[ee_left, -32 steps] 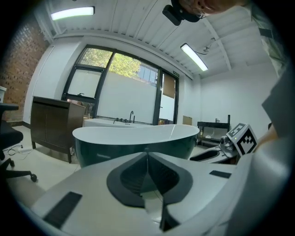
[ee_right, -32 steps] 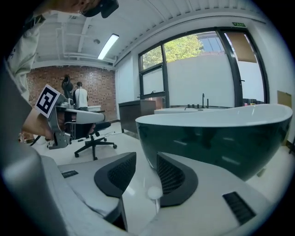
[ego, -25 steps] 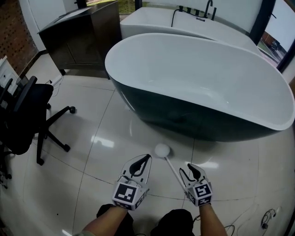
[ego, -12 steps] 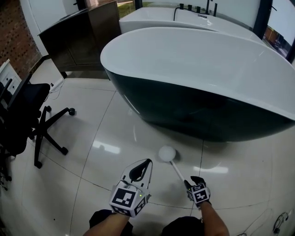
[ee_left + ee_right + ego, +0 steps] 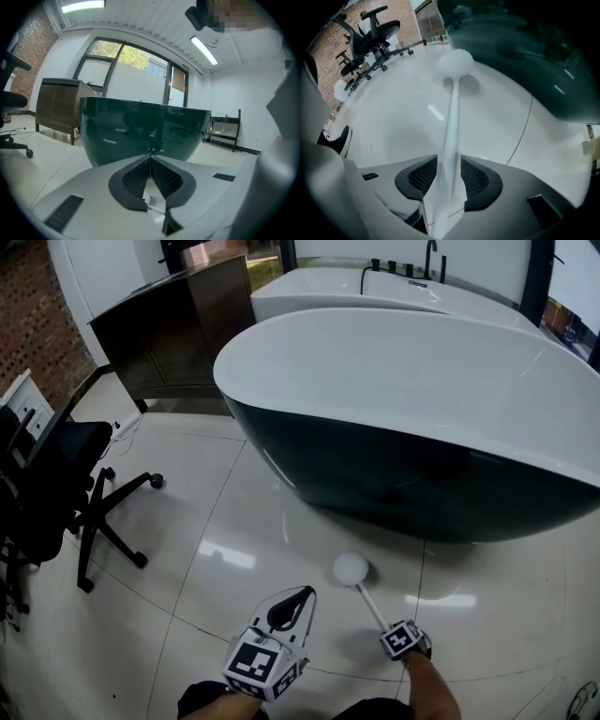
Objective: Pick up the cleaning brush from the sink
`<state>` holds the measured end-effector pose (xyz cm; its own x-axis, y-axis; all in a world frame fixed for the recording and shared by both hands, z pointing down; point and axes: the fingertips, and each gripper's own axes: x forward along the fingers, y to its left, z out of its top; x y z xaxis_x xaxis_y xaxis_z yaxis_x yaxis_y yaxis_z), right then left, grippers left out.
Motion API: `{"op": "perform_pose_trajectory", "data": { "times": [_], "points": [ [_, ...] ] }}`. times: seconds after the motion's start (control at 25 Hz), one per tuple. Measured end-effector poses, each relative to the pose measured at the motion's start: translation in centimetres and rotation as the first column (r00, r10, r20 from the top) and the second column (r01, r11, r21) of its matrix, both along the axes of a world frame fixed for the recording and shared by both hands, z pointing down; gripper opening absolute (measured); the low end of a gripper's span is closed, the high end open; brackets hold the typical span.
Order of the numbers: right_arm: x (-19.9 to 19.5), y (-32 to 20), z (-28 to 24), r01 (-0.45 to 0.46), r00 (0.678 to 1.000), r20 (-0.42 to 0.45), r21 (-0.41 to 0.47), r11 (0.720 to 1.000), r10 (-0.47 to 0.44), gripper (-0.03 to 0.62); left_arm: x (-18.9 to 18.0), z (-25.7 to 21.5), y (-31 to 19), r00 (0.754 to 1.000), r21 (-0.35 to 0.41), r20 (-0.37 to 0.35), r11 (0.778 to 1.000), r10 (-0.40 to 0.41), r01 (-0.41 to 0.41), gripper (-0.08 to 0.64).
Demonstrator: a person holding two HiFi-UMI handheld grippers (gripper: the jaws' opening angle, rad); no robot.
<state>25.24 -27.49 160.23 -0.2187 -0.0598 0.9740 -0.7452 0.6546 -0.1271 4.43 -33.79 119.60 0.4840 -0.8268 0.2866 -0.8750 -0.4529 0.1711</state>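
The cleaning brush (image 5: 351,567) has a round white head and a thin white handle, and it is held over the glossy floor tiles in front of the tub. My right gripper (image 5: 392,629) is shut on the handle's lower end. In the right gripper view the handle (image 5: 449,136) runs up between the two pads to the blurred head (image 5: 454,62). My left gripper (image 5: 298,596) hangs just left of the brush, shut and holding nothing; its pad tips meet (image 5: 150,158). The large bathtub (image 5: 394,381), dark green outside and white inside, lies beyond both grippers.
A black office chair (image 5: 56,474) on castors stands at the left. A dark cabinet (image 5: 178,315) is at the back left, and a second white tub (image 5: 328,287) with a black faucet (image 5: 429,259) sits behind the green one. A cable (image 5: 586,701) lies at bottom right.
My right gripper has drawn back toward me, keeping its hold on the brush, so the brush head sits lower and further right. The left gripper stays shut beside it.
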Motion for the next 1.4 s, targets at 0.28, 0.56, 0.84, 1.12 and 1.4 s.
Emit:
{"op": "perform_pose_trajectory", "data": {
  "times": [0.28, 0.56, 0.84, 1.12, 1.4],
  "points": [
    [-0.1, 0.5, 1.6, 0.001, 1.0, -0.022, -0.066, 0.998, -0.002, 0.147, -1.8, 0.8, -0.9, 1.0, 0.008, -0.005, 1.0, -0.019, 0.019, 0.012],
    [-0.8, 0.7, 1.4, -0.04, 0.996, -0.089, -0.103, 0.994, 0.031, 0.073, -2.9, 1.2, -1.7, 0.999, -0.001, -0.043, 1.0, -0.016, 0.016, 0.012],
    [-3.4, 0.9, 0.2, -0.067, 0.994, 0.082, -0.031, 0.997, 0.069, 0.057, -3.8, 1.1, -1.5, 0.999, 0.002, -0.042, 1.0, -0.006, 0.007, 0.012],
    [-8.5, 0.7, -10.4, -0.031, 0.965, 0.262, -0.006, 1.0, 0.031, 0.057, -7.3, 0.5, -1.6, 0.997, -0.056, 0.039, 0.996, -0.065, 0.067, 0.012],
    [-13.6, -0.1, -35.0, -0.011, 0.911, 0.413, 0.046, 0.999, -0.009, 0.057, -10.6, -11.8, 4.7, 0.994, -0.209, 0.026, 0.972, -0.108, 0.111, 0.011]
  ]
}}
